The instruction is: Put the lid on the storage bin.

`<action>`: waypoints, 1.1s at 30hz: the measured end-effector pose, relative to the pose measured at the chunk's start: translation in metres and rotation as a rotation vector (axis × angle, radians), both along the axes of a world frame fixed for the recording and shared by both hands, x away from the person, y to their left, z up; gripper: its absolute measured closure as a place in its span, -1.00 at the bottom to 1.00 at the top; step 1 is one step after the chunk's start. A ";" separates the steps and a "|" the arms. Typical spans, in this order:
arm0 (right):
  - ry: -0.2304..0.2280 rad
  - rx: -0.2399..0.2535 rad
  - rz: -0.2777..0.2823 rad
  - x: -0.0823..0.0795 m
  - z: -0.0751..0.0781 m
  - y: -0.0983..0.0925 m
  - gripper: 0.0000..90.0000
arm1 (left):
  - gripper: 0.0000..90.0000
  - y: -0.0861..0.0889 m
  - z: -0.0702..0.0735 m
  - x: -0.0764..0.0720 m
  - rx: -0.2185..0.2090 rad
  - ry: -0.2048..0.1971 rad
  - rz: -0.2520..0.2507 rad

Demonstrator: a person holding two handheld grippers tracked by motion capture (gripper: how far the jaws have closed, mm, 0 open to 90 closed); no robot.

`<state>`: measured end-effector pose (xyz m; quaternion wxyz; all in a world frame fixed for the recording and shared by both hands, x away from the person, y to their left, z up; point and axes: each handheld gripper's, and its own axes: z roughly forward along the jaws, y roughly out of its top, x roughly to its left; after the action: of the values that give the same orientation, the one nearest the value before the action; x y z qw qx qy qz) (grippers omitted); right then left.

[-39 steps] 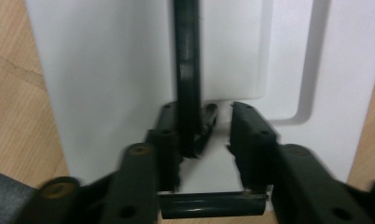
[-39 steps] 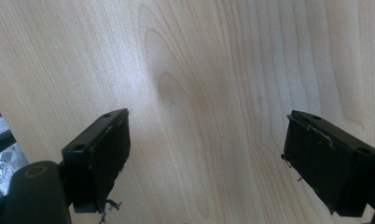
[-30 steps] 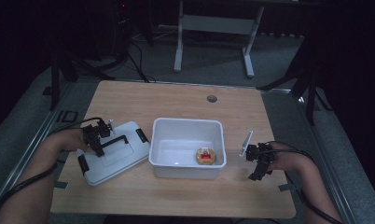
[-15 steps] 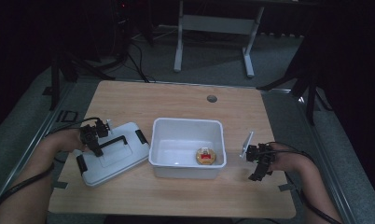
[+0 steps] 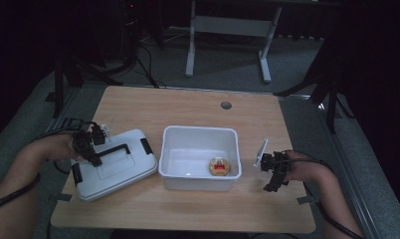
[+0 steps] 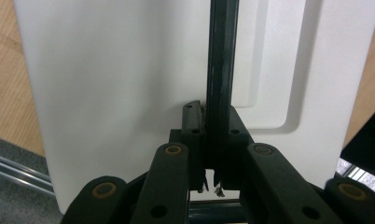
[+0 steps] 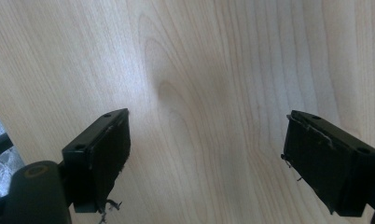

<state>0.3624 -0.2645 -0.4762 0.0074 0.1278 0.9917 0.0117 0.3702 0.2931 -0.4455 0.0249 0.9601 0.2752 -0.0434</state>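
At lower left of the high view, my left gripper (image 5: 91,149) pinched the black handle (image 5: 116,149) of the white lid (image 5: 116,167) to lift it toward the open bin (image 5: 200,134) beside it, while my right gripper (image 5: 273,177) waited wide open, holding nothing

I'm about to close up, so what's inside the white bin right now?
Inside the white bin sits one small round orange item near its right front corner. The rest of the floor looks bare; the strip behind the front wall is hidden.

- Lid (image 5: 116,167): white, with a black handle (image 5: 114,148) and black end clips.
- Bin (image 5: 200,157): white.
- Round item (image 5: 219,166) inside the bin: tan with a red centre.
- Table (image 5: 188,107): pale wood grain.
- Both grippers' jaws: black.
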 end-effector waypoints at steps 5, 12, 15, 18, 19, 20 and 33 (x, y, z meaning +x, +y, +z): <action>0.003 -0.003 0.005 0.001 0.000 0.002 -0.68 | 0.85 0.007 0.008 -0.006 -0.041 -0.015 -0.031; 0.004 -0.003 0.005 0.002 0.000 0.003 -0.68 | 0.85 0.013 0.021 -0.014 -0.060 -0.016 -0.035; 0.006 -0.004 0.005 0.002 -0.001 0.004 -0.68 | 0.85 0.014 0.032 -0.017 -0.073 -0.037 -0.040; 0.005 -0.005 0.001 0.002 0.000 0.003 -0.68 | 0.85 0.013 0.043 -0.020 -0.070 -0.057 -0.050; 0.004 -0.003 0.000 0.002 0.001 0.003 -0.68 | 0.85 0.012 0.048 -0.020 -0.070 -0.065 -0.050; 0.002 -0.003 -0.002 0.002 0.001 0.003 -0.68 | 0.85 0.012 0.051 -0.020 -0.075 -0.062 -0.051; 0.005 0.000 -0.002 0.001 0.000 0.003 -0.68 | 0.85 -0.008 0.091 -0.020 -0.098 -0.118 -0.096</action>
<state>0.3637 -0.2610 -0.4765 0.0047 0.1290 0.9916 0.0114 0.3507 0.2852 -0.3544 0.0860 0.9706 0.2246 -0.0012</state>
